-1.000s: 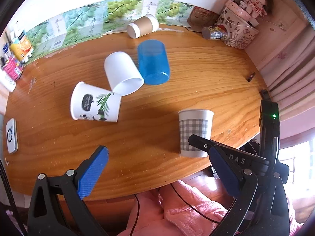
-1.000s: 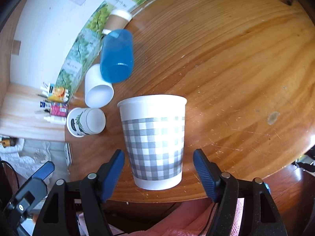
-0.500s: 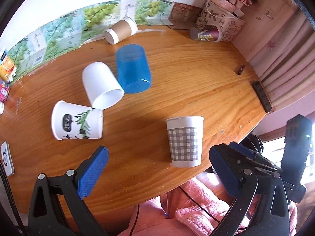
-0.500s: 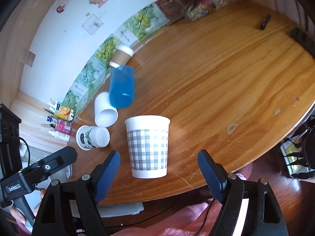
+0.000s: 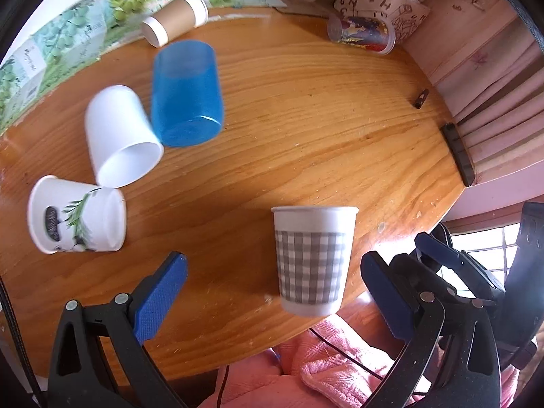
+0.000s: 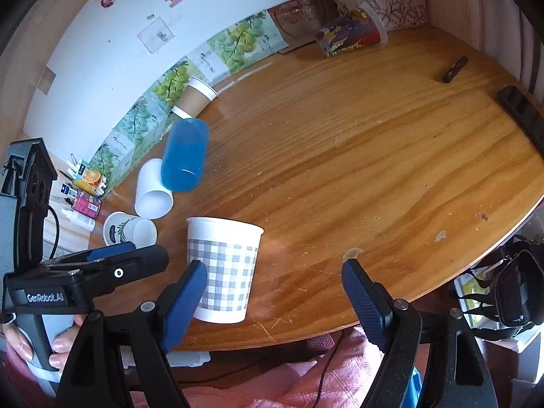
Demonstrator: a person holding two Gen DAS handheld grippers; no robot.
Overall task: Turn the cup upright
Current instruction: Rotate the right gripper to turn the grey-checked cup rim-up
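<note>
Left wrist view: the checked cup [image 5: 311, 258] stands upright at 5 o'clock, near the table [image 5: 306, 108] edge. The left gripper [image 5: 272, 297] is wide open, holding nothing.

Right wrist view: the right gripper [image 6: 273, 301] is also open and empty. The cup sits at 8 o'clock, so this flip looks done. The blue cup [image 6: 185, 154] and white cup [image 6: 152, 190] lie sideways.

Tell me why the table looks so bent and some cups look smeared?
Both wrist views use a fisheye lens, so the table edge bows and the corners go black. In the left view the white cup and blue cup are motion-blurred, and the window is blown out. The right view is sharper, though the checked cup is slightly soft.
</note>
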